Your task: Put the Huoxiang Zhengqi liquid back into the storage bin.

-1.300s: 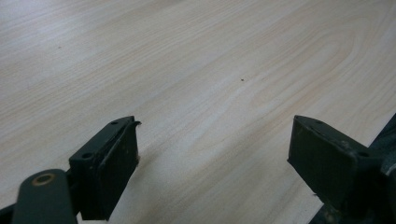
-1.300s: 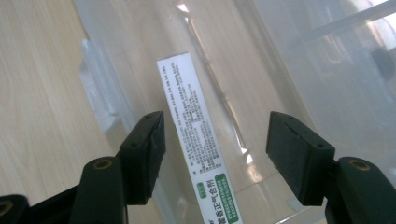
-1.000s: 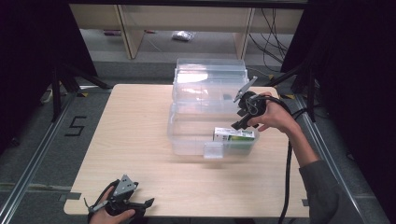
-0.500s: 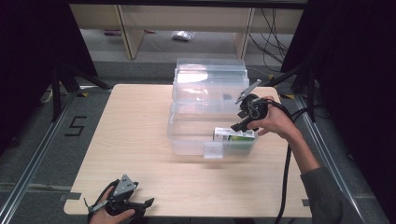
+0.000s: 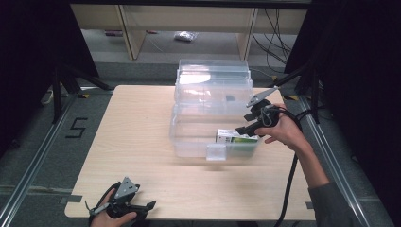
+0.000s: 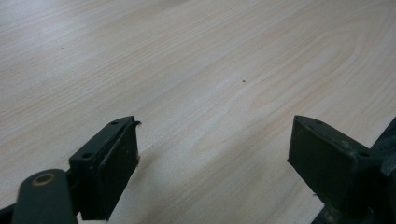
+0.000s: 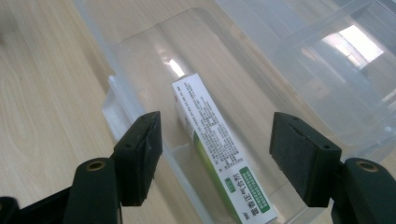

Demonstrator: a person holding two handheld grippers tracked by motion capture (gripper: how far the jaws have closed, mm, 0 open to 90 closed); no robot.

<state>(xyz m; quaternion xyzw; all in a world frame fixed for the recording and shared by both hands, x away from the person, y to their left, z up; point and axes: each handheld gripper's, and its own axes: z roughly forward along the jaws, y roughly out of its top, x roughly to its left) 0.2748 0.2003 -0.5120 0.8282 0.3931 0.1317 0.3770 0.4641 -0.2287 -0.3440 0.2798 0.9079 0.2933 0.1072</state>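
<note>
Toward three o'clock on the worktop [image 5: 132, 142], the green-and-white carton [image 7: 219, 149] lay flat inside the clear bin [image 5: 189, 142], apparently just released, the right claw [image 7: 217, 158] spreading wider above it while the left claw [image 6: 215, 172] rested spread, leaving the bin's lid [image 5: 213, 87] unclosed.

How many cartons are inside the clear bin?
1: a white-and-green carton lies flat by the clear plastic bin's near right wall, under the right claw. Glare may hide others.
</note>
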